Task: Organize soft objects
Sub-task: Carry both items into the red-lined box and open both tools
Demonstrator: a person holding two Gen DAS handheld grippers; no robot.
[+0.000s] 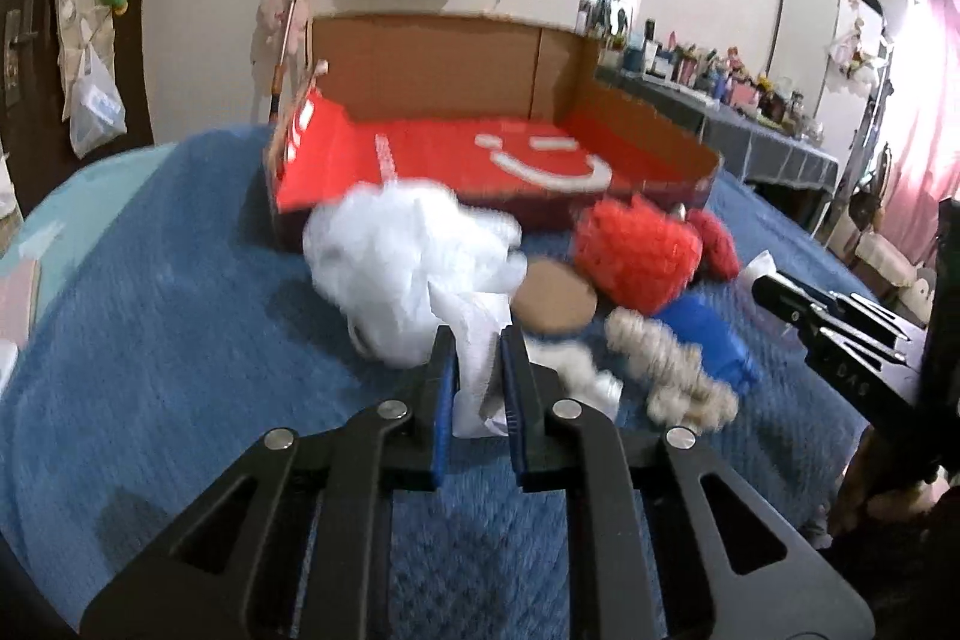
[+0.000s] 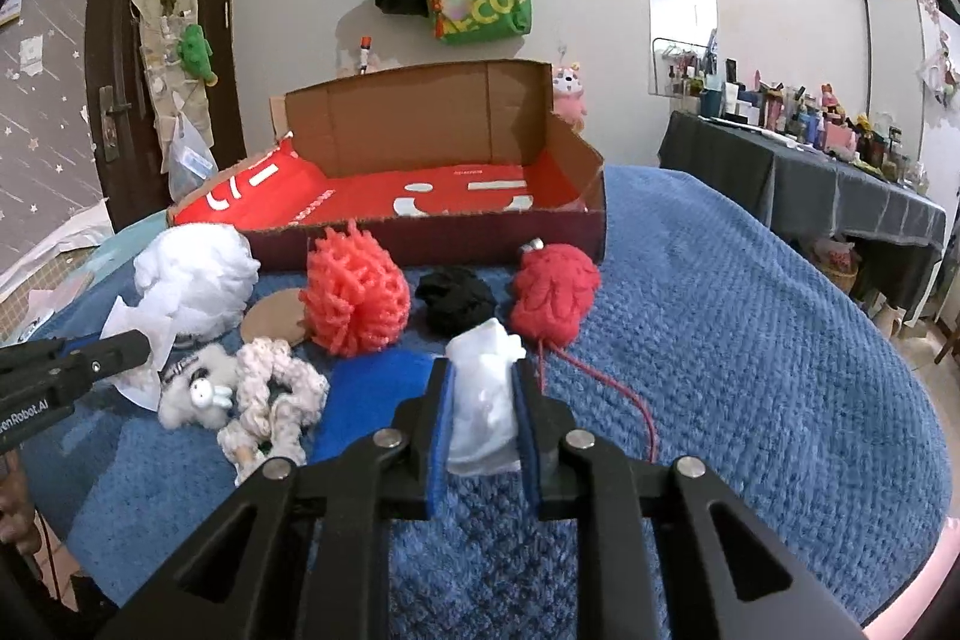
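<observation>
The left gripper (image 1: pixel 474 376) is squeezing a white paper (image 1: pixel 474 340). The right gripper (image 2: pixel 483 400) is squeezing a white cloth (image 2: pixel 483 400). Both are sitting near the box (image 2: pixel 420 118).

Bedroom: blue bedspread (image 2: pixel 750 310), cluttered dresser (image 2: pixel 798 172)

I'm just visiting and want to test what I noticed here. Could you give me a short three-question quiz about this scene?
1. True or false: the cardboard box already holds soft items.
2. What does the right gripper clamp? A) black bundle B) white soft piece C) blue cloth
3. What colour is the blanket under everything?

Key: 1 false, only its red lining shows. 2 B, the white soft piece; the left gripper pinches white tissue. 3 blue.
</observation>
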